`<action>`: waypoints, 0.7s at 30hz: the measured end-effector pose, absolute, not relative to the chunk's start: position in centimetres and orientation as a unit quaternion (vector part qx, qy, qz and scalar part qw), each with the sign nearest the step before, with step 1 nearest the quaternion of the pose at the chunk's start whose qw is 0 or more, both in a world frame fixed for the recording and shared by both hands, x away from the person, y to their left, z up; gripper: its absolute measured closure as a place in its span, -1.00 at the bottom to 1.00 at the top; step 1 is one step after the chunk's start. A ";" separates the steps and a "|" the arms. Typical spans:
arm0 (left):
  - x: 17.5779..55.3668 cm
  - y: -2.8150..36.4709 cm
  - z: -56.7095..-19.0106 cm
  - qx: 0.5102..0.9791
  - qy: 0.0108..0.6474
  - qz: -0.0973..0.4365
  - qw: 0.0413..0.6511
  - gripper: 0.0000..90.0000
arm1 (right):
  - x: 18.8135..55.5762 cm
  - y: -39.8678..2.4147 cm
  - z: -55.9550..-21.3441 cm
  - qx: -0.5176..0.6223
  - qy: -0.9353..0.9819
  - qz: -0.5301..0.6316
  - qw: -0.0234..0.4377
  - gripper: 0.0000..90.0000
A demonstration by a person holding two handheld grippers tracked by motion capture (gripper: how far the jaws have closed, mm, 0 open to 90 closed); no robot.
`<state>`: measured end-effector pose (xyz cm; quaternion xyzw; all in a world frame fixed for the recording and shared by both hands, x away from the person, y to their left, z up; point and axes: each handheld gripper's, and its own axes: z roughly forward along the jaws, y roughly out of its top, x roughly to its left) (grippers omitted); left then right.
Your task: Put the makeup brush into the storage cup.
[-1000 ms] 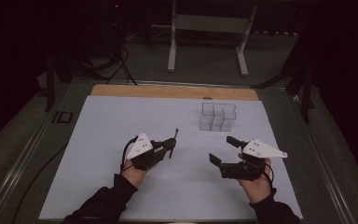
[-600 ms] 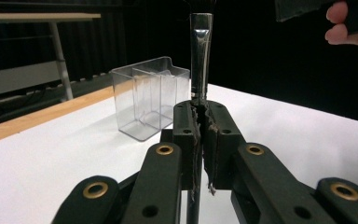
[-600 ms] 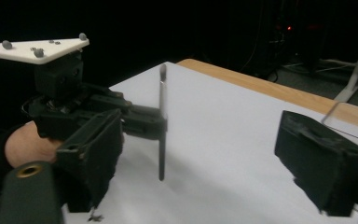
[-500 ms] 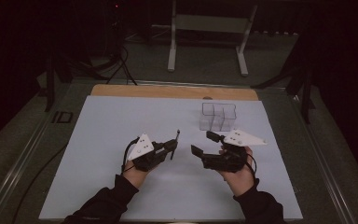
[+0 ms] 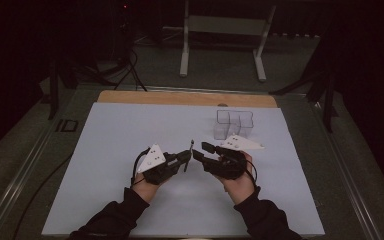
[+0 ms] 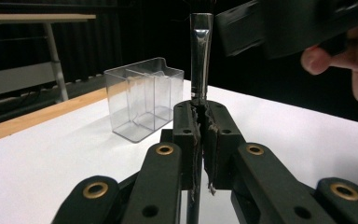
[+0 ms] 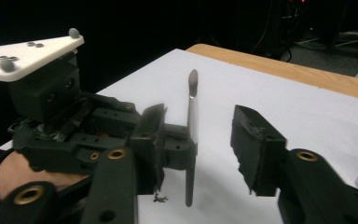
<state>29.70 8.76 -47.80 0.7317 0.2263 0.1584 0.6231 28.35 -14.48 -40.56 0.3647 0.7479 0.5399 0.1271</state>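
The room is dark, and a white desk point(image 5: 130, 150) sits in the light. A clear box point(image 5: 233, 124) with little rooms inside stands at the far side of the desk. Near the box, on the person's side, the left claw point(image 5: 189, 156) is squeezed tight on a thin brush point(image 6: 200, 51). The brush stands straight up. The right claw point(image 5: 200, 150) is close beside the left claw. Its 2 jaws have just been closing, with the brush between them, but they are not touching it.
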 end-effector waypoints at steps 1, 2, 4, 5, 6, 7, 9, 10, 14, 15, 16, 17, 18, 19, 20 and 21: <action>29.7 8.7 -47.8 0.732 0.226 0.158 0.623 0.90 | 28.4 -14.3 -40.6 0.363 0.749 0.540 0.125 0.35; 29.7 8.7 -47.8 0.733 0.225 0.159 0.622 0.90 | 28.5 -14.1 -40.7 0.366 0.749 0.538 0.126 0.39; 29.7 8.8 -47.8 0.733 0.224 0.160 0.622 0.90 | 28.7 -13.9 -40.9 0.366 0.749 0.537 0.127 0.56; 29.7 8.8 -47.8 0.733 0.224 0.158 0.622 0.90 | 28.7 -13.9 -40.9 0.368 0.748 0.538 0.128 0.61; 29.7 8.8 -47.8 0.732 0.224 0.159 0.623 0.90 | 28.8 -13.8 -40.9 0.369 0.747 0.538 0.124 0.64; 29.7 8.8 -47.8 0.733 0.225 0.159 0.622 0.90 | 28.9 -13.7 -41.0 0.368 0.749 0.536 0.123 0.66; 29.7 8.7 -47.8 0.733 0.226 0.155 0.623 0.90 | 29.0 -13.6 -41.1 0.368 0.750 0.536 0.120 0.70; 29.7 8.7 -47.8 0.733 0.224 0.156 0.622 0.90 | 29.1 -13.5 -41.2 0.367 0.752 0.535 0.120 0.72; 29.6 8.6 -47.9 0.738 0.219 0.157 0.619 0.90 | 29.2 -13.2 -41.4 0.366 0.756 0.529 0.123 0.82; 29.6 8.5 -47.9 0.738 0.220 0.156 0.619 0.90 | 29.2 -13.2 -41.4 0.366 0.757 0.527 0.123 0.84; 29.6 8.5 -47.9 0.737 0.221 0.156 0.619 0.90 | 29.3 -13.2 -41.5 0.367 0.756 0.529 0.123 0.85; 29.6 8.5 -47.9 0.738 0.221 0.157 0.618 0.90 | 29.3 -13.2 -41.5 0.366 0.756 0.529 0.123 0.85; 29.7 8.5 -47.9 0.739 0.221 0.156 0.618 0.90 | 29.3 -13.2 -41.6 0.366 0.756 0.528 0.124 0.86; 29.7 8.5 -47.9 0.739 0.221 0.154 0.618 0.90 | 29.3 -13.2 -41.6 0.367 0.756 0.527 0.125 0.86; 29.7 8.5 -47.9 0.738 0.220 0.155 0.619 0.90 | 29.3 -13.2 -41.6 0.367 0.755 0.528 0.127 0.87; 29.7 8.5 -47.9 0.737 0.219 0.155 0.620 0.89 | 29.2 -13.2 -41.6 0.366 0.756 0.527 0.130 0.87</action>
